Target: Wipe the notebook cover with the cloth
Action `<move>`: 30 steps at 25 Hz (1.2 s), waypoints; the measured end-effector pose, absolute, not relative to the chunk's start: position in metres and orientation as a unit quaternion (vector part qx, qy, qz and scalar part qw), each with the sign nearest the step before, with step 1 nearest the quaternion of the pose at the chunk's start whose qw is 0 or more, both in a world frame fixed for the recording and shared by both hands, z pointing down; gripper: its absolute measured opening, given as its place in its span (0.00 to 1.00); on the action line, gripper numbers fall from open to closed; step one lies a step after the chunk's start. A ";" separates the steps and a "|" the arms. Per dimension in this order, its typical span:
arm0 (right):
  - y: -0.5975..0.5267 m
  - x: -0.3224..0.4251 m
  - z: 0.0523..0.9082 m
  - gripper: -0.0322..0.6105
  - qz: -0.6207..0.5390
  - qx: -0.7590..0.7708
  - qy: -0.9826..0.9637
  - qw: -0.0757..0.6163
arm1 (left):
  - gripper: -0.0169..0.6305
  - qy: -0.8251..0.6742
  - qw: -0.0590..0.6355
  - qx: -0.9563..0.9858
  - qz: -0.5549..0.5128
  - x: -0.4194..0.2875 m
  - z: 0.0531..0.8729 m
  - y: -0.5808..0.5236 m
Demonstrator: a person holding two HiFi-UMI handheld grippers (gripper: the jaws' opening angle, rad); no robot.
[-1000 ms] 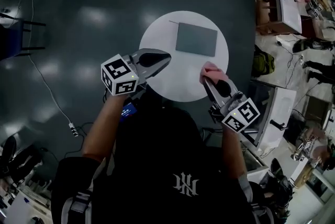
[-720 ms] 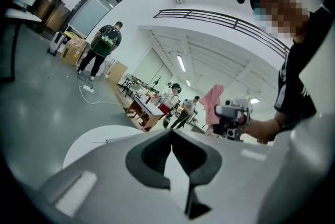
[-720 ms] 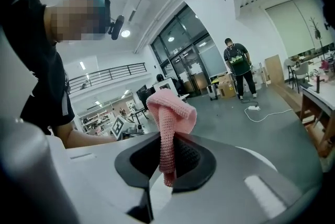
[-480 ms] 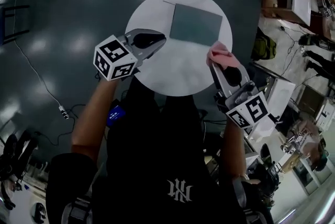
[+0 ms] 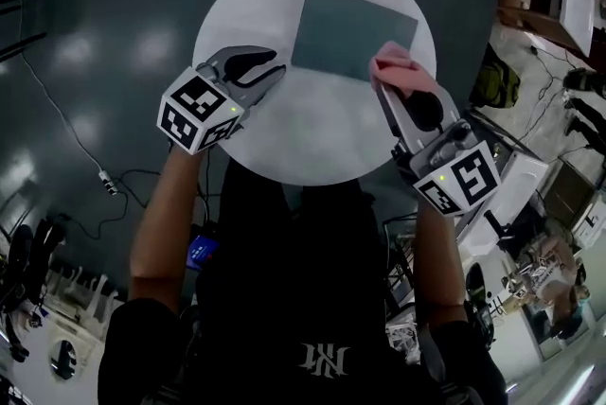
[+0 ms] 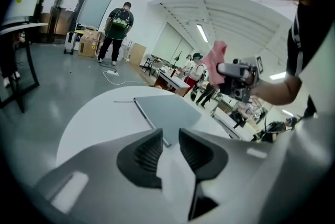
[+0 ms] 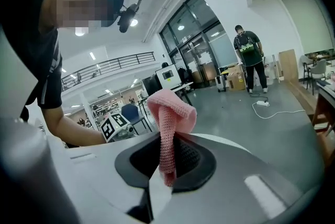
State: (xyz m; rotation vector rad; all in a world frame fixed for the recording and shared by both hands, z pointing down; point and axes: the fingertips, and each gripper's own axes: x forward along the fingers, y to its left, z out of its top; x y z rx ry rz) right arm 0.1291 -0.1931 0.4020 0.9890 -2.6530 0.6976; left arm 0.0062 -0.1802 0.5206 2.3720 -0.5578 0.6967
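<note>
Pink cloth (image 5: 402,72) sits clamped in the right gripper (image 5: 386,91), raised near the grey notebook (image 5: 346,29) — wiping apparently not yet begun. Left gripper (image 5: 269,72) jaws are opening, nothing between them.

- A white sign of crossed-over letters (image 5: 322,357) stands on the back of the person's black cloth shirt (image 5: 284,271), on the near side. The letters are too tangled to read.
- The white cube on the left (image 5: 196,109) and the white cube on the right (image 5: 459,180) carry black square patterns, not letters or numbers.
- No other word, brand or number can be read.
</note>
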 end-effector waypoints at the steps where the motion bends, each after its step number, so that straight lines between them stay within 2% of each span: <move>1: -0.195 0.128 0.413 0.11 0.239 0.334 -0.904 0.116 | 0.18 -0.213 0.296 0.891 0.270 0.008 0.529 -0.181; 11: -0.221 0.106 0.465 0.11 0.228 0.314 -0.913 0.126 | 0.22 -0.200 0.280 0.872 0.349 0.035 0.571 -0.177; 22: -0.255 0.088 0.529 0.11 0.126 0.332 -0.889 0.289 | 0.21 -0.196 0.306 0.851 0.378 0.035 0.592 -0.177; 30: -0.281 0.045 0.558 0.10 0.056 0.309 -0.876 0.365 | 0.21 -0.200 0.309 0.847 0.384 0.033 0.592 -0.178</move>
